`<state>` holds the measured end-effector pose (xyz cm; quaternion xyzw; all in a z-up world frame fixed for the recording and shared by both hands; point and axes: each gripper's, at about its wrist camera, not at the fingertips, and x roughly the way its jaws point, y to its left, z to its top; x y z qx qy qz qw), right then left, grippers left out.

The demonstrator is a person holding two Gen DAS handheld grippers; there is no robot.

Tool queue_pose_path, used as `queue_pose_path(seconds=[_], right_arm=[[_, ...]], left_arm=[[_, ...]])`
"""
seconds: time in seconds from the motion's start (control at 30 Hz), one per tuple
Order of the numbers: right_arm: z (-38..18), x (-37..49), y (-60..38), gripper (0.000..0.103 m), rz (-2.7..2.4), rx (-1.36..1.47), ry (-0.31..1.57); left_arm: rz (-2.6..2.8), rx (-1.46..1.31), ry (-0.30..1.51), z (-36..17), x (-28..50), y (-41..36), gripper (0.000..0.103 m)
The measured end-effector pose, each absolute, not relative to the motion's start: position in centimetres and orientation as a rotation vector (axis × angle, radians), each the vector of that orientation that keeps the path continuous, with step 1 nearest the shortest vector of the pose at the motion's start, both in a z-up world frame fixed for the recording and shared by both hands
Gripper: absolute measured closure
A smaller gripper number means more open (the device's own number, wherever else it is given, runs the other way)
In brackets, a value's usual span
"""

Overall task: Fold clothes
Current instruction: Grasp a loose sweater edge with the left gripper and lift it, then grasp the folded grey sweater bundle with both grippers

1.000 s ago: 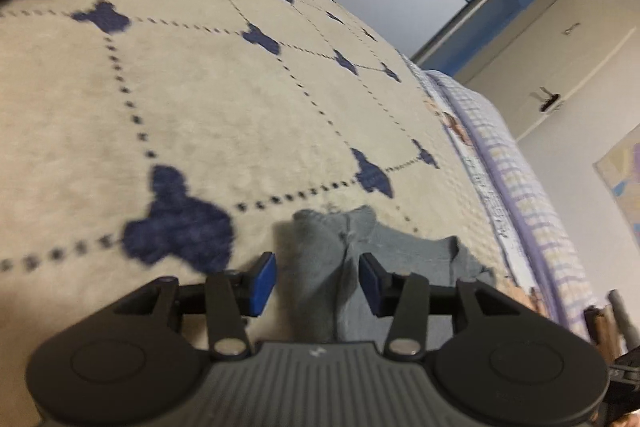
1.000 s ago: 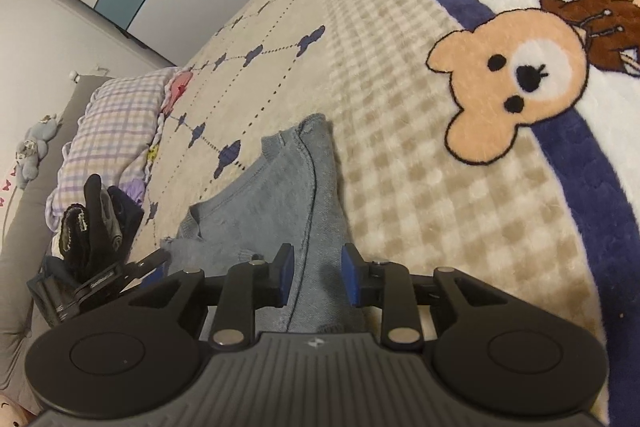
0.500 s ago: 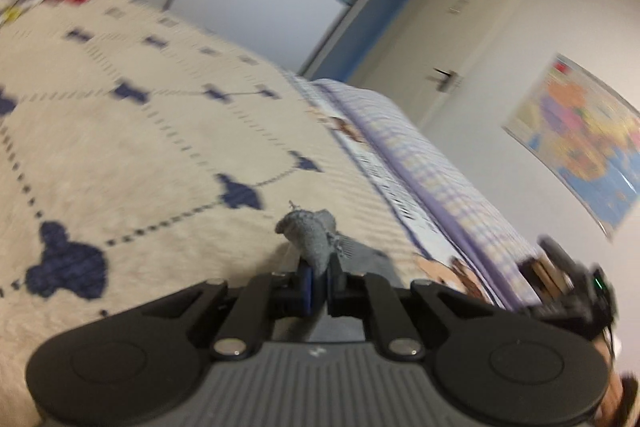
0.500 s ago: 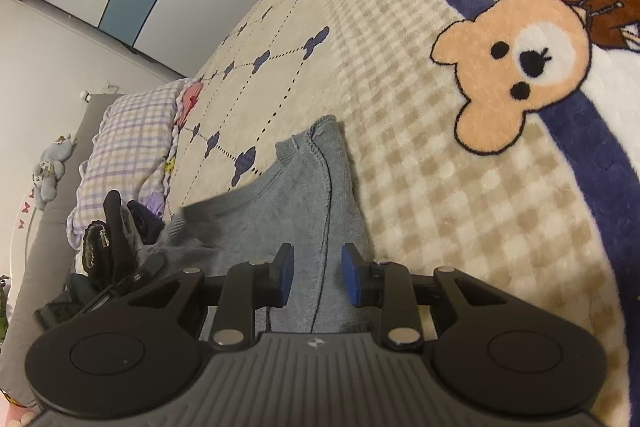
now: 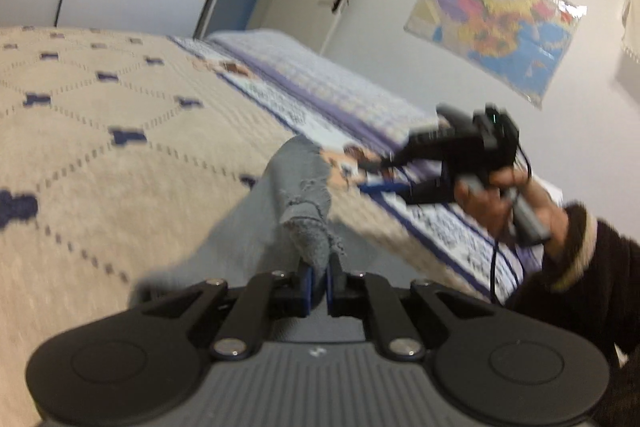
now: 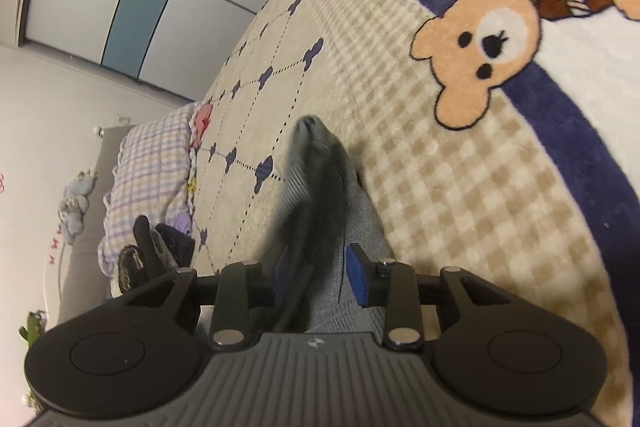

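- Left claw [image 5: 318,277]: closed on a bunched fold of the grey knit garment [image 5: 280,223]. A second ago these jaws stood apart over the garment's edge as it lay flat on the bed; they have since clamped and risen, so the cloth now hangs up off the blanket from the pads.
- Grey knit garment: one end pinched in the left claw, the rest trailing ahead of it and down onto the beige bear-print blanket [image 5: 100,155]. In the right wrist view the same garment [image 6: 320,187] rises as a lifted ridge straight ahead of the right claw.
- Right claw [image 6: 320,277]: jaws opening, wider than a second ago. Grey cloth lies between them, but the blue pad [image 6: 358,275] on the right stands clear of the fabric; the left pad is blurred behind cloth. No grip is judged here.
- Right hand [image 5: 496,199]: seen ahead and to the right of the left claw, holding its device above the blanket's bordered edge.
- Judgement: the fold has begun. One side of the garment is lifted and ready to be carried across; the right claw appears to be positioning for, or giving up, its hold.
- Risk: a single pinch point on soft knit may let the layer sag or twist in transit.
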<state>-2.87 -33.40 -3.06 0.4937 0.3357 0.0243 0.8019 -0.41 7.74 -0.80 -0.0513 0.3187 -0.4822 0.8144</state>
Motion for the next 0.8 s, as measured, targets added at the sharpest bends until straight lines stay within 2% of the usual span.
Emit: queue_pose_path(seconds=[0.27, 0.33, 0.4, 0.47, 0.6, 0.8], right_arm=[[-4.2, -4.3, -33.7, 0.067, -0.014, 1.093, 0.731], [-4.8, -4.4, -34.0, 0.067, -0.037, 1.101, 0.737], [-5.5, -4.3, -34.3, 0.066, -0.056, 1.110, 0.745], [-6.2, -4.1, -34.7, 0.066, -0.072, 1.119, 0.753], [-7.3, -3.2, -35.3, 0.065, -0.091, 1.124, 0.771], [-8.6, -1.9, -35.4, 0.064, -0.061, 1.136, 0.780]], left_arm=[[-0.969, -0.149, 0.790, -3.2, -0.8, 8.5, 0.092], [-0.959, -0.182, 0.799, -2.7, -1.1, 8.9, 0.083], [-0.965, -0.243, 0.803, -2.2, -1.4, 9.5, 0.066], [-0.960, -0.310, 0.807, -1.9, -1.8, 10.2, 0.055], [-0.848, -0.438, 0.864, -2.1, -2.1, 11.3, 0.045], [-0.665, -0.716, 0.988, -5.2, -2.2, 12.4, 0.043]])
